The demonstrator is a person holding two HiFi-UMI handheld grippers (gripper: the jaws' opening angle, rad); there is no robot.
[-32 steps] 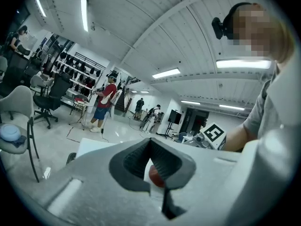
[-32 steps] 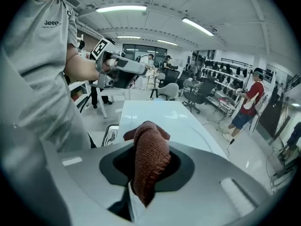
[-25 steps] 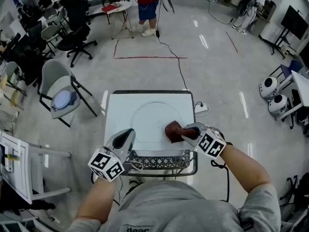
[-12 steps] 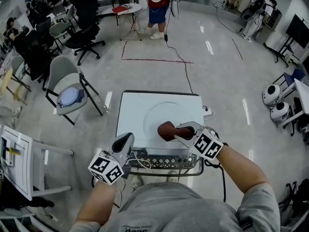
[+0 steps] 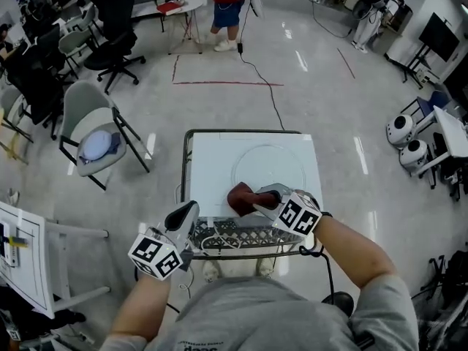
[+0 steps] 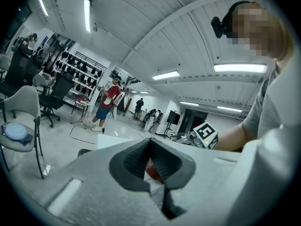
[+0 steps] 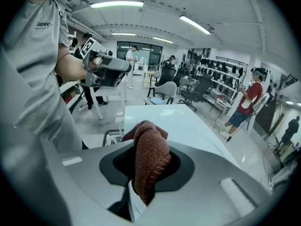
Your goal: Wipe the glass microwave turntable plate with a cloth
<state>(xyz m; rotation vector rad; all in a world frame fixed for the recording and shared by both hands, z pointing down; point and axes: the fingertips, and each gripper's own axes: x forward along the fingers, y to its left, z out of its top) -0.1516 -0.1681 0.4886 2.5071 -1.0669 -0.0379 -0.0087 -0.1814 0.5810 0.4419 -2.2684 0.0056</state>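
Gleaming table [image 5: 212,167] under cloth [image 5: 240,196], glossy floor [image 5: 322,101]

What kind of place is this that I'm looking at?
Probably a robotics lab or open workshop rather than a home. White dome-shaped robots are parked at one side, black swivel chairs cluster in a corner, and red tape marks a zone on the polished floor.

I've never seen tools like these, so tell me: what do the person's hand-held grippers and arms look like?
Both the left hand-held gripper and the right hand-held gripper are pale grey plastic with dark ribbed pads. Each carries a white cube of black square markers. The person wears a grey short-sleeved T-shirt.
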